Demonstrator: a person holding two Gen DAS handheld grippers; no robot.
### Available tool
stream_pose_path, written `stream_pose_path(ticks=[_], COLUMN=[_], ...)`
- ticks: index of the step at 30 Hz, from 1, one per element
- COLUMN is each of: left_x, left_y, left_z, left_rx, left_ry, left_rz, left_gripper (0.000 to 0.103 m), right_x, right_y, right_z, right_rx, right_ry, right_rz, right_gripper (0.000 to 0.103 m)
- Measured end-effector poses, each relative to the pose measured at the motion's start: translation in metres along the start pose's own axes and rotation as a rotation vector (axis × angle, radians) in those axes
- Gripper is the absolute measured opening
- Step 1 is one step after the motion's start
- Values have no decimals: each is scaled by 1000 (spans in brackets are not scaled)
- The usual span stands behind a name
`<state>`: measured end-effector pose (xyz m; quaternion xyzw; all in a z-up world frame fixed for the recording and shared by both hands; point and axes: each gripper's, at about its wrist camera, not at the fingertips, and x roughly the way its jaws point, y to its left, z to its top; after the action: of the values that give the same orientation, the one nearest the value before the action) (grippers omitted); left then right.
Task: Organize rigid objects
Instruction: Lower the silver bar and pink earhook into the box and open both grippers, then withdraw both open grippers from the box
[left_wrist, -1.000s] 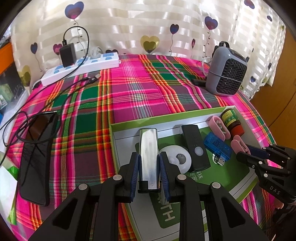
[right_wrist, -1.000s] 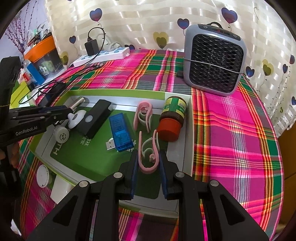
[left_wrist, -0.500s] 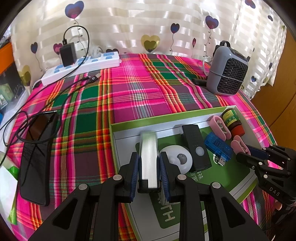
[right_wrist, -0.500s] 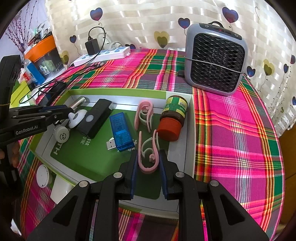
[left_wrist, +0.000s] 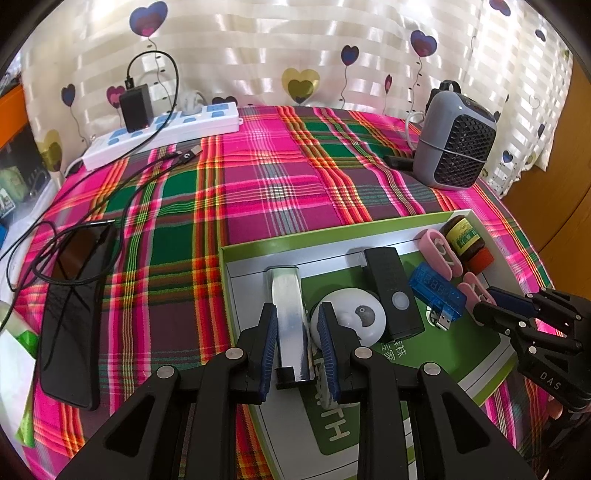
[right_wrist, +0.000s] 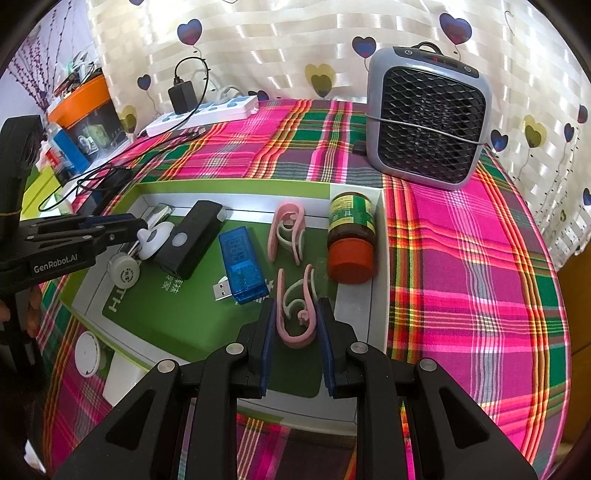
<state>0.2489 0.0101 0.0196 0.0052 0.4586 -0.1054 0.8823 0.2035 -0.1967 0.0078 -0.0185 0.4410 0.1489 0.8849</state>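
A shallow green-and-white tray (right_wrist: 236, 184) lies on the plaid cloth. My left gripper (left_wrist: 297, 332) is shut on a silver metal bar (left_wrist: 290, 314) at the tray's left end. Beside the bar are a white round disc (left_wrist: 354, 317), a black box-shaped device (left_wrist: 391, 291) and a blue USB stick (right_wrist: 242, 266). My right gripper (right_wrist: 295, 328) is shut on a pink clip (right_wrist: 295, 317) resting on the tray's green floor. A second pink clip (right_wrist: 288, 232) and a brown jar with a red lid (right_wrist: 351, 236) lie just beyond it.
A grey fan heater (right_wrist: 428, 118) stands at the back right. A white power strip (left_wrist: 166, 129) with a black charger and cables sits at the back left. A black phone (left_wrist: 74, 314) lies left of the tray. A white round cap (right_wrist: 86, 352) rests beside the tray's near-left corner.
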Motion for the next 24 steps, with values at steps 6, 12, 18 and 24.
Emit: stream_pose_path(ticks=[6,12,18,24], left_x=[-1,-6,-18,-39], left_y=[0,-1,-4,-7], left_z=[-1,-4,-11,-21], left_rx=[-1,0,5,5], left_ry=[1,-2,-21,-57], left_rz=[1,1,8,26], left_gripper=[22,24,28,30], right_x=[-1,-6,-13,-22], right_y=[0,0,4,9], right_z=[0,-1,-3,-7], right_rx=[4,16,22,37], right_ry=[-4,-24,-44,-63], right_rz=[-3,2,4,7], right_gripper=[22,27,31,31])
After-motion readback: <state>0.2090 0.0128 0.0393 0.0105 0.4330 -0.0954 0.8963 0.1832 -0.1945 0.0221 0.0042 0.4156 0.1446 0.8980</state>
